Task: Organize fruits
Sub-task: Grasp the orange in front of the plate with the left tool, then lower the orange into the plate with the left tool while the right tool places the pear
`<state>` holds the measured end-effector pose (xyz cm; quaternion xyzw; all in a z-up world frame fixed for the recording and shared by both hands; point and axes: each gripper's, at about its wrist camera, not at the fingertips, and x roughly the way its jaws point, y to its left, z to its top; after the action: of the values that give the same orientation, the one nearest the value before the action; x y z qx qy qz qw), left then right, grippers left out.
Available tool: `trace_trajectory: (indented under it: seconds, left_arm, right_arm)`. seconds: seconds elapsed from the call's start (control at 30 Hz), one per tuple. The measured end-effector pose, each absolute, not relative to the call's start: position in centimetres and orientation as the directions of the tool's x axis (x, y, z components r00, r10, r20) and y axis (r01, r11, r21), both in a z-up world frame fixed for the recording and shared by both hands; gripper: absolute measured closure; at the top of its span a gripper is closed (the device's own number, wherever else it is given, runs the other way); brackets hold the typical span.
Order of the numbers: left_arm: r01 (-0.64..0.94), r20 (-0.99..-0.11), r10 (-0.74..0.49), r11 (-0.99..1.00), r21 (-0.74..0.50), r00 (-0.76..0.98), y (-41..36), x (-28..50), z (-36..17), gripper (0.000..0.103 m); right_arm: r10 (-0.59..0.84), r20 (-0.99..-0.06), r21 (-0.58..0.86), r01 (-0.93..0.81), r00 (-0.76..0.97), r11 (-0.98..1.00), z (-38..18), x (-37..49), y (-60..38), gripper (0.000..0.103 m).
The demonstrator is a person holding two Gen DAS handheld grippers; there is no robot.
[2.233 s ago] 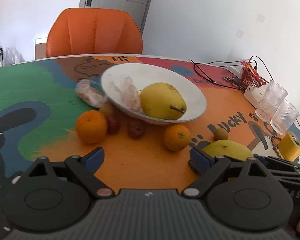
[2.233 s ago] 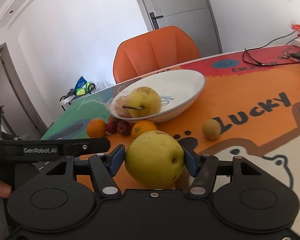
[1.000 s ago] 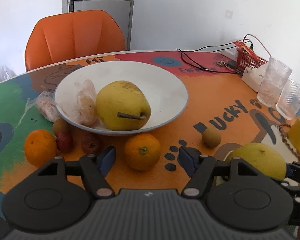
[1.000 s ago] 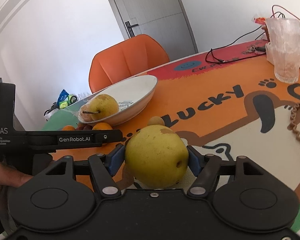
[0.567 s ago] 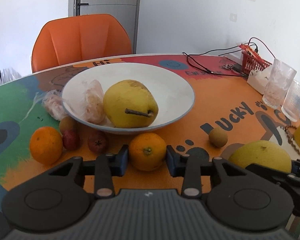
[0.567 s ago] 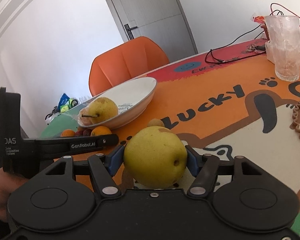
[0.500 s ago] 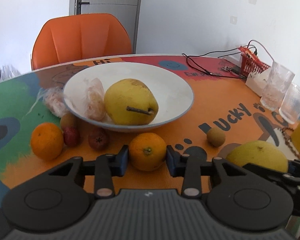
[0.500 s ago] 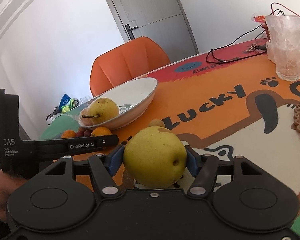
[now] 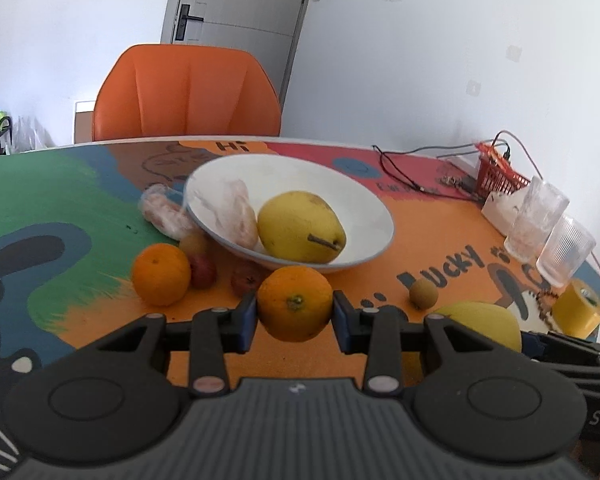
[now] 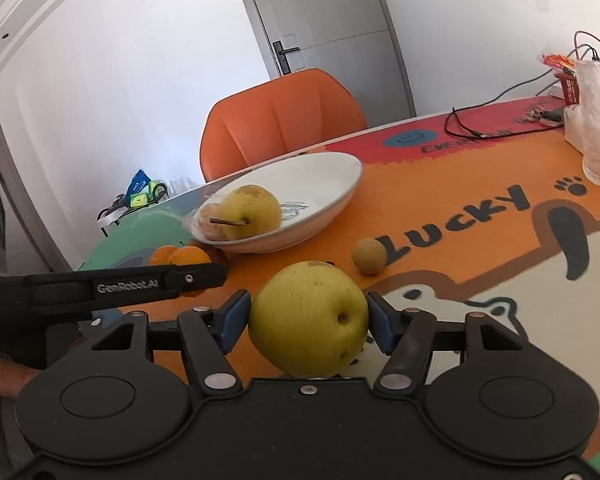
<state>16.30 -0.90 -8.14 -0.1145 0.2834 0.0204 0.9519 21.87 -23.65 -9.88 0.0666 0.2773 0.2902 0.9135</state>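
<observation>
Painted tabletop (image 9: 80,208) under a white bowl (image 9: 364,204) already holding a pear (image 9: 300,226). My left gripper (image 9: 294,314) pinches an orange (image 9: 294,300); my right gripper (image 10: 308,320) clamps a second pear (image 10: 308,316). Both round fruits could slip and roll, or crowd each other at the bowl

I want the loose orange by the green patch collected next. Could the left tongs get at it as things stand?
Probably not yet: the left tongs are shut on another orange, so they are full. The loose orange itself sits uncovered on the table, beside small red fruits.
</observation>
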Motion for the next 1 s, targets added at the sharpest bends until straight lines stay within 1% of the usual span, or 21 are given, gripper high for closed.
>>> trace_trajectory:
  seconds: [0.17, 0.53, 0.77, 1.0]
  left_arm:
    - [-0.097, -0.527, -0.029, 0.973, -0.209, 0.850, -0.7, 15.9, -7.1, 0.066]
    - [-0.095, -0.479, -0.016, 0.974, -0.207, 0.878, -0.3, 15.7, -4.7, 0.066]
    - [-0.114, -0.458, 0.016, 0.976, -0.187, 0.889, 1.1, 16.8, -3.5, 0.066]
    - [-0.114, -0.458, 0.025, 0.979, -0.168, 0.889, 1.8, 18.8, -3.3, 0.066]
  right_arm:
    - [0.562, -0.459, 0.256, -0.503, 0.688, 0.826, -8.8, 21.4, -23.0, 0.044]
    - [0.578, -0.405, 0.245, -0.525, 0.708, 0.815, -6.1, 21.7, -22.9, 0.044]
    - [0.580, -0.360, 0.243, -0.527, 0.731, 0.815, -4.5, 22.6, -23.2, 0.044]
    - [0.583, -0.341, 0.240, -0.531, 0.738, 0.813, -3.8, 24.6, -23.0, 0.044]
